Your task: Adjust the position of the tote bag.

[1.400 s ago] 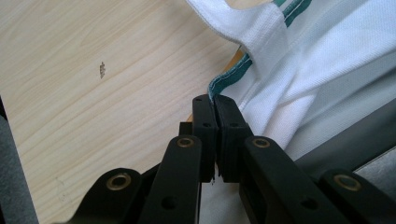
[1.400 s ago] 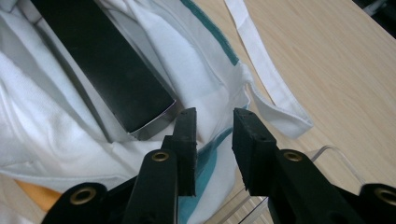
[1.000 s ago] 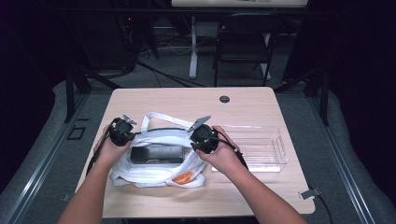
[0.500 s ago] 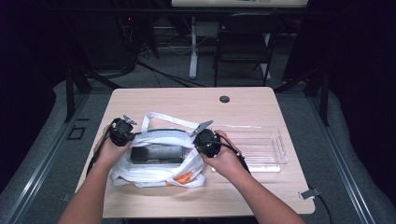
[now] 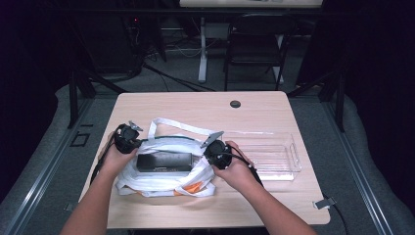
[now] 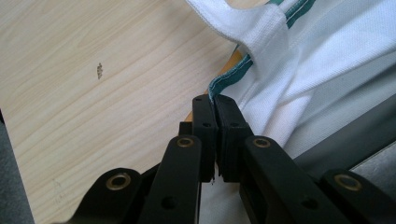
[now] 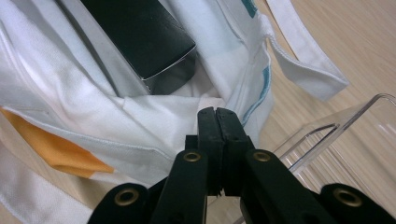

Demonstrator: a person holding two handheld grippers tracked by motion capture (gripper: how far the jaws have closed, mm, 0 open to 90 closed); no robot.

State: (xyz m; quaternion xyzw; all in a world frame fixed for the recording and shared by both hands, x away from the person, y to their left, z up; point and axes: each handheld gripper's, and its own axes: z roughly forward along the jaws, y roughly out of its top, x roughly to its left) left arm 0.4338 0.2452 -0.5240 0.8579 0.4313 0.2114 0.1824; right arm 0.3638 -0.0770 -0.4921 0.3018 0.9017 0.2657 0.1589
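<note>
Two grippers are down on the white cloth bag (image 5: 164, 171), one at each end of it, and the bag lies on the near half of the tabletop (image 5: 254, 110) between the person's hands. The left gripper (image 6: 215, 100) has its jaws pressed tight together right on the bag's green-trimmed edge, and in the left gripper view that hem runs straight in between the jaw tips. Over on the other side, the right gripper (image 7: 217, 112) has just closed its jaws, and they meet on a fold of the white fabric at the bag's rim; how much cloth sits between them I cannot tell.

Inside the open mouth of the bag lies a long black box (image 5: 164, 161), flat and lengthwise, with the white fabric bunched around it. An orange patch (image 7: 56, 149) shows on the near side of the bag. One white strap (image 5: 183, 127) loops out across the wood behind the bag. Just beside the right gripper, on its far side from the bag, stands a clear plastic tray (image 5: 288, 147), its corner showing close to the jaws in the right gripper view.
</note>
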